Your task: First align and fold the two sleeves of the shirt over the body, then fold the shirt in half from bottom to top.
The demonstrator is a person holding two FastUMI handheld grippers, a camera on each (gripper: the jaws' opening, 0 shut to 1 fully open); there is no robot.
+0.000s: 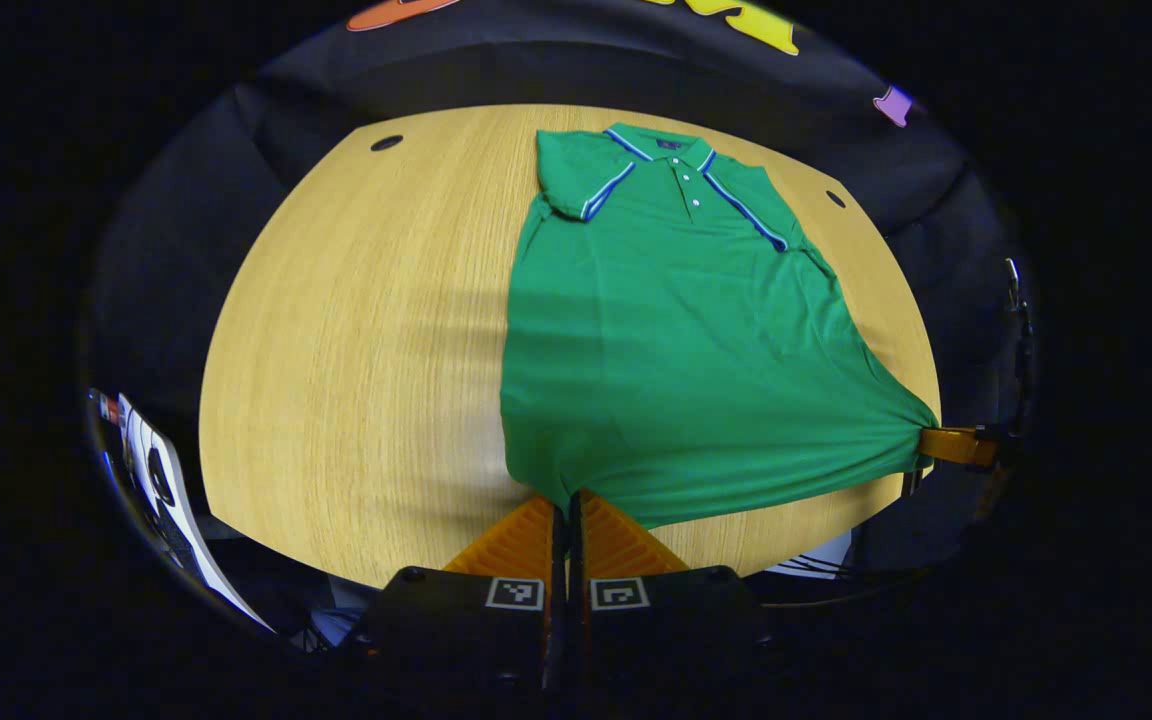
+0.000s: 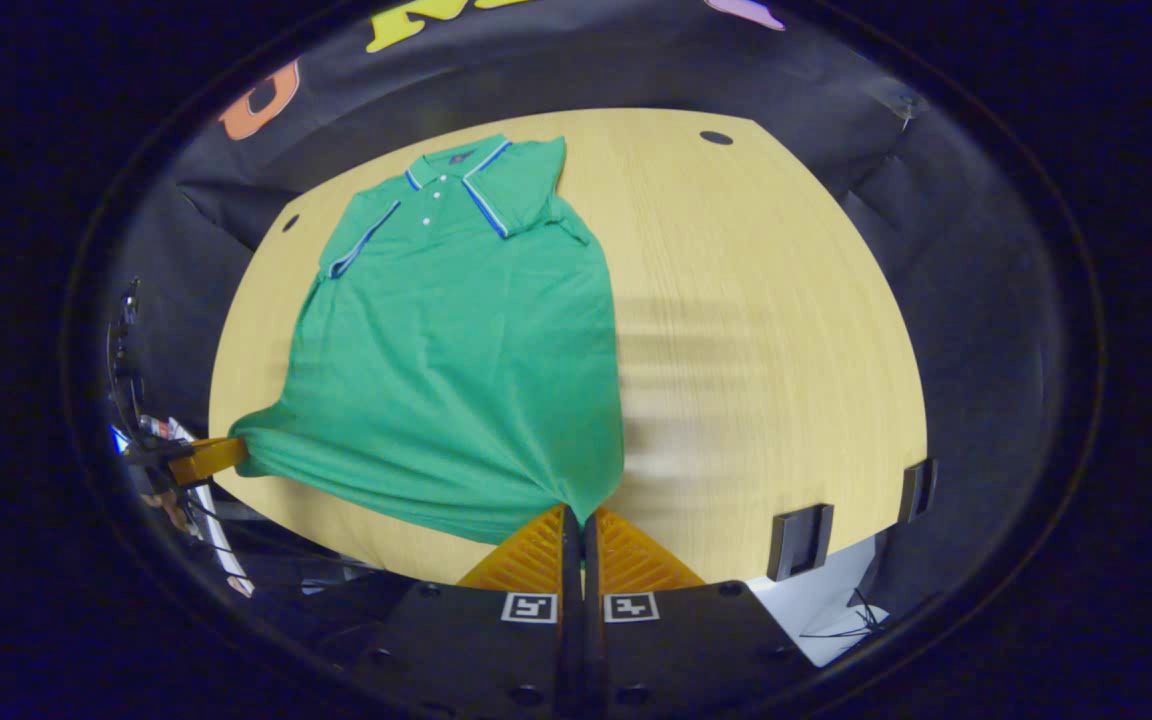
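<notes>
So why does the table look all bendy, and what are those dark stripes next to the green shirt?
Left gripper view: fisheye lens curves the table; soft shadow bands left of the shirt. Right gripper view: same bulge, striped shadows to the shirt's right, blurrier near the edges.

Shirt point(image 1: 676, 340) hem corners hidden inside closed tongs point(image 1: 572, 500)

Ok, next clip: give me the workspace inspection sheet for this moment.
Surface: wooden table, two dark round holes near far corners.
Job's things: green polo shirt lying flat, both sleeves folded in, hem stretched between grippers.
Clutter: two dark brackets on the table's near edge.
Grippers: left gripper and right gripper each shut on a bottom corner of the shirt.
Cables: thin wires below the table edge.
Surroundings: black cloth wall.
</notes>
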